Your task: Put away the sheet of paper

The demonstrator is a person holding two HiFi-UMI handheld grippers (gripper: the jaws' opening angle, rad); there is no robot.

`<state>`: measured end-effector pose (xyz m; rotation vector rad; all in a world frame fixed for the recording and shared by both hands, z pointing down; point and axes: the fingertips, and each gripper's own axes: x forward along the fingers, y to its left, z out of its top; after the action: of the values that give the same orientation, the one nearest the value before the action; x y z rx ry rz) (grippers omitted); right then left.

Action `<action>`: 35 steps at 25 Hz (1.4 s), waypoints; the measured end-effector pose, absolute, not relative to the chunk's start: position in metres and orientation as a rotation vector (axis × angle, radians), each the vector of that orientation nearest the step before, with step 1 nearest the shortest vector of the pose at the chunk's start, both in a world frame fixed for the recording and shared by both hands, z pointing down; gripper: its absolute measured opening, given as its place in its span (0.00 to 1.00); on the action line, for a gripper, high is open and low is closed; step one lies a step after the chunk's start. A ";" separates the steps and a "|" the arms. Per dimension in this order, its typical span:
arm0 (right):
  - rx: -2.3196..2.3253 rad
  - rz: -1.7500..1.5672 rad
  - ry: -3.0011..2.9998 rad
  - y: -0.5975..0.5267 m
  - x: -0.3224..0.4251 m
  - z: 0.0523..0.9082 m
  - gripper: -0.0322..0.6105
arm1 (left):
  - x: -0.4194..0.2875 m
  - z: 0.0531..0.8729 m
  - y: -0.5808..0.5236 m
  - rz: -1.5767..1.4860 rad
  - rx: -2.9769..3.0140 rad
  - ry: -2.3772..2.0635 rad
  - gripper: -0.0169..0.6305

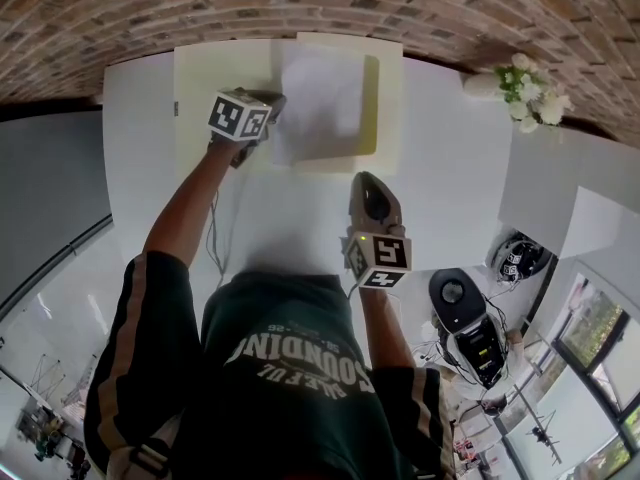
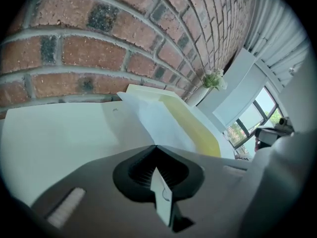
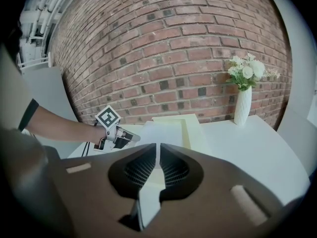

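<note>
A white sheet of paper (image 1: 320, 98) lies across an open cream folder (image 1: 392, 103) at the back of the white table (image 1: 450, 178). My left gripper (image 1: 277, 102) is shut on the sheet's left edge. In the left gripper view the paper (image 2: 158, 120) runs out from the closed tips (image 2: 156, 146), slightly raised over the folder's yellow inner side (image 2: 195, 129). My right gripper (image 1: 368, 180) hovers over the table just in front of the folder, its jaws together with nothing between them (image 3: 157, 151). From there I see the left gripper (image 3: 132, 137), the paper (image 3: 161, 133) and the folder (image 3: 192, 128).
A brick wall (image 3: 163, 48) runs behind the table. A white vase of flowers (image 1: 525, 90) stands at the back right corner, as the right gripper view (image 3: 242, 105) also shows. A thin cable (image 1: 214, 238) trails off the table's near left. Equipment (image 1: 460, 313) sits on the floor to the right.
</note>
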<state>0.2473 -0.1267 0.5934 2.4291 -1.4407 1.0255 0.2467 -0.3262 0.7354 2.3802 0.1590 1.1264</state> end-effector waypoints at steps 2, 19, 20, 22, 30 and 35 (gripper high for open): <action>2.428 1.025 -1.441 -0.125 0.248 0.594 0.06 | 0.251 0.739 -0.322 1.122 2.364 0.162 0.04; 2.461 1.042 -1.381 -0.101 0.262 0.599 0.06 | 0.285 0.755 -0.291 1.172 2.277 0.237 0.04; 2.463 1.044 -1.380 -0.100 0.262 0.598 0.06 | 0.285 0.756 -0.289 1.176 2.264 0.247 0.05; 2.460 1.048 -1.387 -0.101 0.260 0.597 0.06 | 0.284 0.758 -0.285 1.176 2.254 0.267 0.08; 2.450 1.018 -1.426 -0.102 0.252 0.593 0.06 | 0.270 0.742 -0.294 1.129 2.323 0.221 0.24; 2.429 0.991 -1.488 -0.114 0.235 0.583 0.06 | 0.247 0.713 -0.299 1.082 2.452 0.203 0.24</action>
<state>0.2353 -0.1143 0.5830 2.4294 -1.4885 0.9905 0.2473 -0.2994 0.7126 2.4517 0.2032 1.0823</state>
